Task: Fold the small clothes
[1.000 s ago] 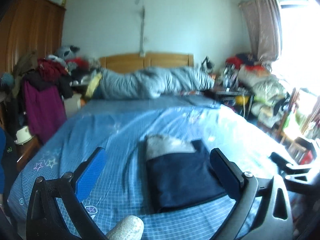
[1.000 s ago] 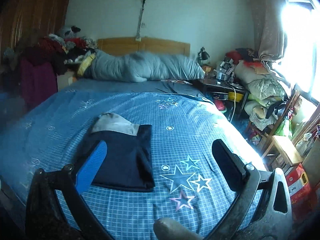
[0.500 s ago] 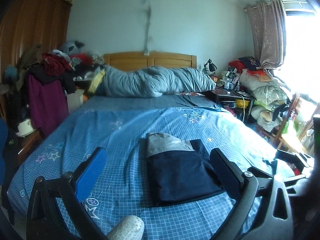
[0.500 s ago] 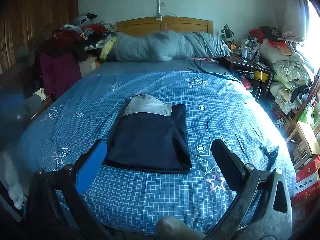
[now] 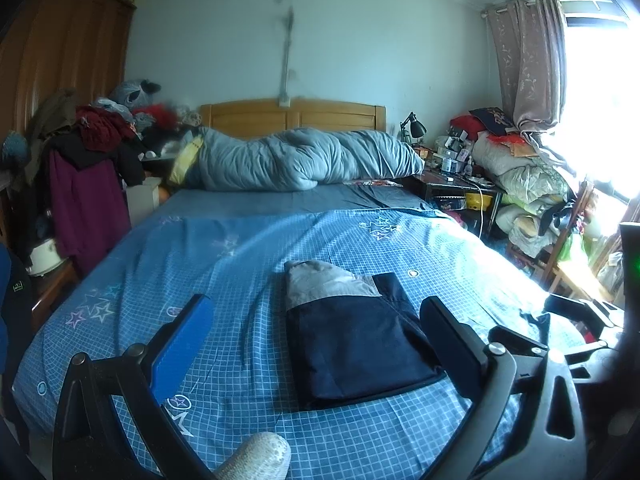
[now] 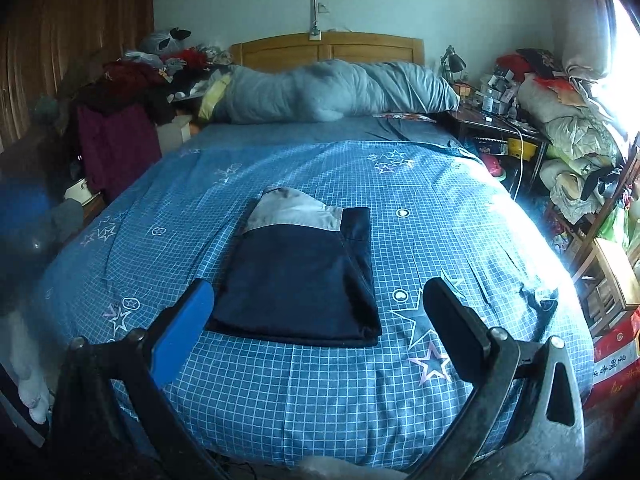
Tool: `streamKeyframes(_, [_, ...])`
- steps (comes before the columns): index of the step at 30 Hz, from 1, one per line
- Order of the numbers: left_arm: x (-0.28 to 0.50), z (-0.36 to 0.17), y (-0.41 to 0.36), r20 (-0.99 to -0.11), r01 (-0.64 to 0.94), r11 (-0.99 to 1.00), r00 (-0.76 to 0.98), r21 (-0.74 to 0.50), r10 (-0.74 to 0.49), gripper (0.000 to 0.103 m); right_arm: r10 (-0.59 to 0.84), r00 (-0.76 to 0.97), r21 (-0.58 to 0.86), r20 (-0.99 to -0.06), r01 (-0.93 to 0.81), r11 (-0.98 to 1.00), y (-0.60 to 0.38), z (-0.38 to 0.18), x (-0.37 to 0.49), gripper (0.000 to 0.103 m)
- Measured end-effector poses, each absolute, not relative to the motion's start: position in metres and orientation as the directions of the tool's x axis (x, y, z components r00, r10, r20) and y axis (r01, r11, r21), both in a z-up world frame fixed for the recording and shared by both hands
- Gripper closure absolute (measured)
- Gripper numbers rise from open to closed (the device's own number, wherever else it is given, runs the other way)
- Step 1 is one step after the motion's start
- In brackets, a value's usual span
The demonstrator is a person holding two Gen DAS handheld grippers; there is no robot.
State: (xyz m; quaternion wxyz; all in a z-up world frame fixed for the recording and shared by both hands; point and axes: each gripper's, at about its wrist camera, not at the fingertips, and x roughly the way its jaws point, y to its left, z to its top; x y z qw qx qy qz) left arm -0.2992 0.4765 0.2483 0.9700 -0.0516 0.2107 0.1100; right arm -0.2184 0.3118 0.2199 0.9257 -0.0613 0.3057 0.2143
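Where the blue checked bedspread (image 6: 420,248) lies flat near the foot of the bed, a folded garment (image 6: 296,276) rests as a neat rectangle, dark navy over most of it with a grey band at the far end. Its near edge runs roughly parallel to the foot of the bed, with a strip of bare spread before the drop.

Right tongs (image 6: 318,322): spread wide, holding nothing, held above the foot of the bed and apart from the cloth. In the right wrist view the garment's near edge sits between the two fingers, closer to the blue-padded one (image 6: 182,332); the black finger (image 6: 456,330) stands well to the right of the cloth, over a star print.

Left tongs (image 5: 316,350): also gaping, also empty. In the left wrist view the garment (image 5: 356,340) sits right of centre, its right edge near the black finger (image 5: 452,342); the blue pad (image 5: 182,346) is well clear of it on the left. Neither touches the cloth. Part of the other handset shows at the right edge.

Open bedspread on all sides of the garment, widest toward the head. A rolled grey duvet (image 6: 332,90) lies against the wooden headboard (image 6: 328,46), well apart. Heaped clothes (image 5: 96,148) crowd the left of the bed; a cluttered nightstand (image 6: 496,120) and piled bedding line the right, by the window.
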Motion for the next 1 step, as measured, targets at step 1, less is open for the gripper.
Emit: streamKeyframes(1, [-0.2995,0.2479,0.4773,-0.422,-0.235,0.971,0.886,-0.053,0.191,0.0,0.361,0.721,0.014,-0.591,-0.438,0.899,0.312,0.2206,-0.2186,0.0])
